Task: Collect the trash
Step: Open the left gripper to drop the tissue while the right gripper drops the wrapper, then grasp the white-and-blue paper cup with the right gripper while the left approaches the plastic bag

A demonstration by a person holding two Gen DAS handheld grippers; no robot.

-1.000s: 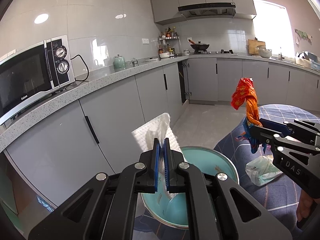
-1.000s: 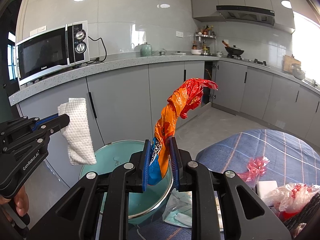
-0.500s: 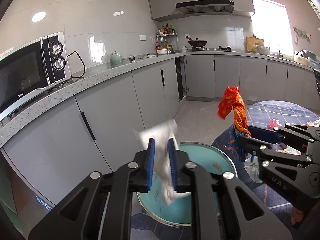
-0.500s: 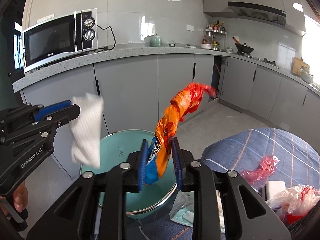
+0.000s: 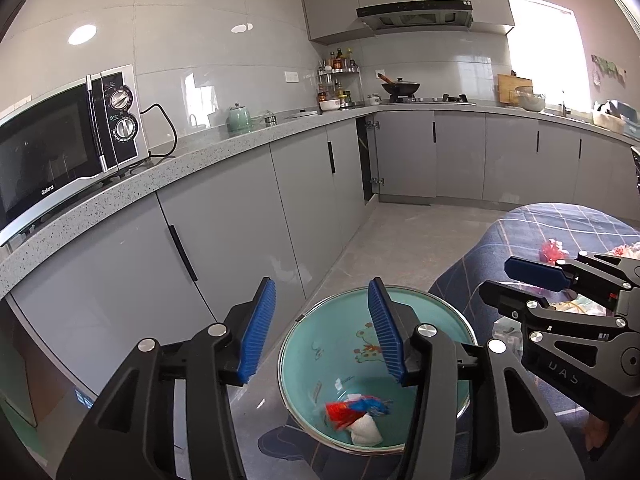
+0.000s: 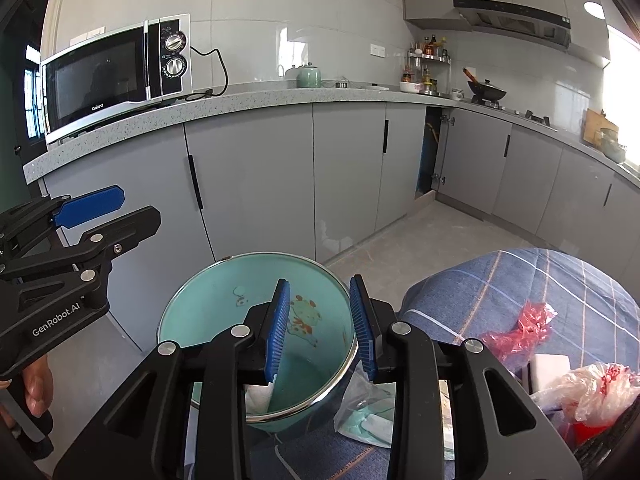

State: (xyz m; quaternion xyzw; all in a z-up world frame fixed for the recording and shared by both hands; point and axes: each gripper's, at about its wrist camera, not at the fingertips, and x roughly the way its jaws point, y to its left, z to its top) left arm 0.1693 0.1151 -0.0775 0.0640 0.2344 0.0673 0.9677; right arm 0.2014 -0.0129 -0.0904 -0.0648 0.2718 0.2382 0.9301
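A teal bin [image 5: 440, 320] stands on the floor below both grippers. On its bottom lie a white paper towel [image 5: 366, 434] and an orange-red wrapper [image 5: 344, 410]. My left gripper [image 5: 322, 284] hangs over the bin's left side, its jaws opening with nothing between them. My right gripper [image 6: 320, 282] hovers over the bin [image 6: 192, 300] from the table side, its jaws also opening and empty. Each gripper shows in the other's view: the right gripper [image 5: 496, 278] at the right edge, the left gripper [image 6: 138, 204] at the left. A bit of the paper towel [image 6: 258, 394] shows behind a right finger.
A table with a blue plaid cloth [image 6: 520, 280] at the right carries a red plastic scrap [image 6: 524, 328], a white block [image 6: 550, 364], a clear bag [image 6: 592, 388] and a plastic packet [image 6: 364, 412]. Grey cabinets and a counter with a microwave [image 5: 60, 148] run behind the bin.
Both grippers opened. The paper towel dropped from the left one and the orange wrapper from the right one; both now lie in the bin.
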